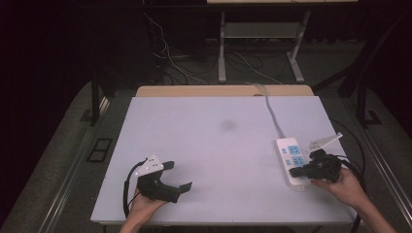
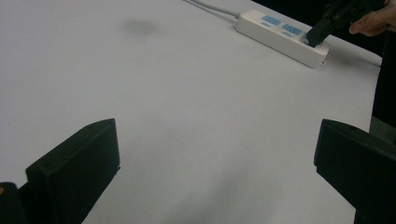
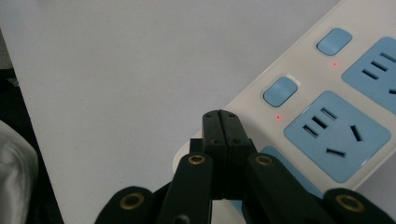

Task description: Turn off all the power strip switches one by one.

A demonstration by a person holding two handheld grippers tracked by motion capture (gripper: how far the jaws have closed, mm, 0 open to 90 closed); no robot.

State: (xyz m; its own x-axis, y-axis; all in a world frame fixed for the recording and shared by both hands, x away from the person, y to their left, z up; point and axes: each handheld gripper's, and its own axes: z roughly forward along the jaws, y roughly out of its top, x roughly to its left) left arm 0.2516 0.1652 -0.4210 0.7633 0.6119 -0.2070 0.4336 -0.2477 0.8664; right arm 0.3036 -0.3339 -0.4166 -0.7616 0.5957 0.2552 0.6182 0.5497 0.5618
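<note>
A white power strip (image 1: 291, 159) with blue sockets lies at the table's right side, its cord running to the far edge. My right gripper (image 1: 295, 171) is shut with nothing between its jaws, its tip resting over the strip's near end. In the right gripper view the closed tips (image 3: 220, 122) sit just below a blue switch button (image 3: 280, 91), beside a blue socket (image 3: 336, 135); small red lights glow by the switches. My left gripper (image 1: 177, 175) is open above bare table at the front left, its fingers (image 2: 77, 163) wide apart. The strip (image 2: 280, 37) lies far ahead of it.
The white table top (image 1: 214, 145) has a faint dark smudge (image 1: 228, 125) near its middle. The strip's cord (image 1: 272, 109) crosses the far right part. A desk frame and loose cables stand on the floor beyond the table.
</note>
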